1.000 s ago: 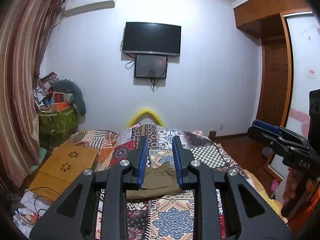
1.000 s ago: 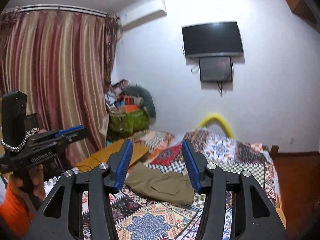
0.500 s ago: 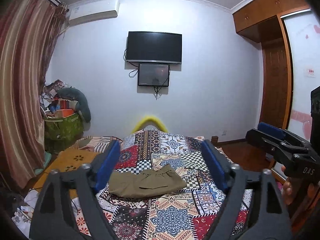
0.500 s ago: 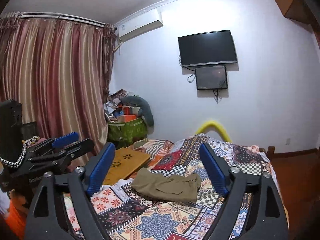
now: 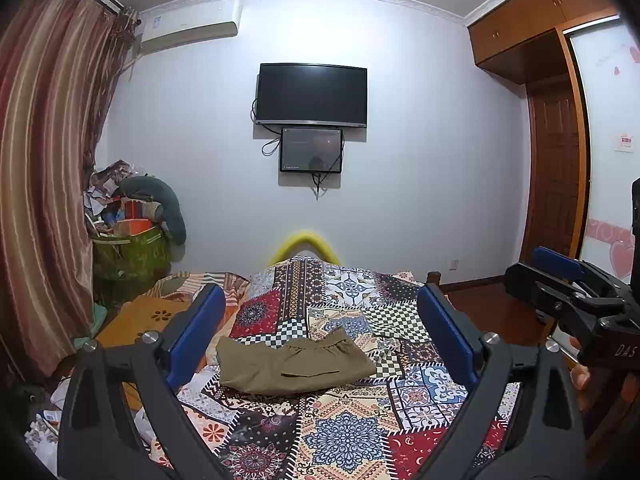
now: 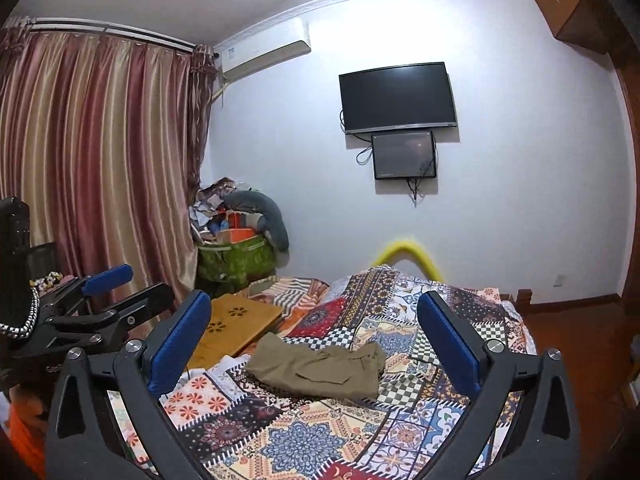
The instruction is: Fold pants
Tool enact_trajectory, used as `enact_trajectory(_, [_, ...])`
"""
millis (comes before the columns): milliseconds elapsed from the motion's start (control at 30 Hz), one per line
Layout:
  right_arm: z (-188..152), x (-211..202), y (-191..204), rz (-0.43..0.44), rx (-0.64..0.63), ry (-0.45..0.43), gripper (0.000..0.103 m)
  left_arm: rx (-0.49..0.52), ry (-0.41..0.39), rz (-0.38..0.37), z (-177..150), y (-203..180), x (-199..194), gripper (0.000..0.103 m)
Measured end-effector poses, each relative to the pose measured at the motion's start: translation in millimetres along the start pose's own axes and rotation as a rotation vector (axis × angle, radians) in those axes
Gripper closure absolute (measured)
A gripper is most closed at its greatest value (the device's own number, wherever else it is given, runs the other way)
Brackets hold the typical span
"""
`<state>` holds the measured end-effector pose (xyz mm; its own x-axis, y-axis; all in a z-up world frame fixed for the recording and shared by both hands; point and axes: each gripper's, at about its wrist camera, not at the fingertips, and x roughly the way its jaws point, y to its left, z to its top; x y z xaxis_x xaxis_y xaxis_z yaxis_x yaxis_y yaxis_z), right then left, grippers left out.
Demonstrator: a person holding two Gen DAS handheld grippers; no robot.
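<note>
The pants [image 5: 294,365] are seen lying in a compact folded bundle on the bed [image 5: 352,436] (waistband rumpled); both tongs [image 5: 320,332] [image 6: 316,336] are held wide apart, empty

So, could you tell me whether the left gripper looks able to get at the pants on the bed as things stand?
Probably yes. The left gripper is open and empty, the pants lie straight ahead on the quilt, and nothing sits between them; it only needs to come down.
</note>
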<state>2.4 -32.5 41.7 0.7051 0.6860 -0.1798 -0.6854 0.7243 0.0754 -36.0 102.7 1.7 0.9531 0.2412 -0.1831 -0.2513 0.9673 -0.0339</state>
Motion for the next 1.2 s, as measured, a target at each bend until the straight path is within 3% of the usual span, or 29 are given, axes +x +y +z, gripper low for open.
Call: enact_trajectory(1200, [1.4,-5.7,3.7,0.006,0.005,-0.004,0.0,-0.003,-0.012,-0.014,-2.2,-5.3,-3.2,0.002])
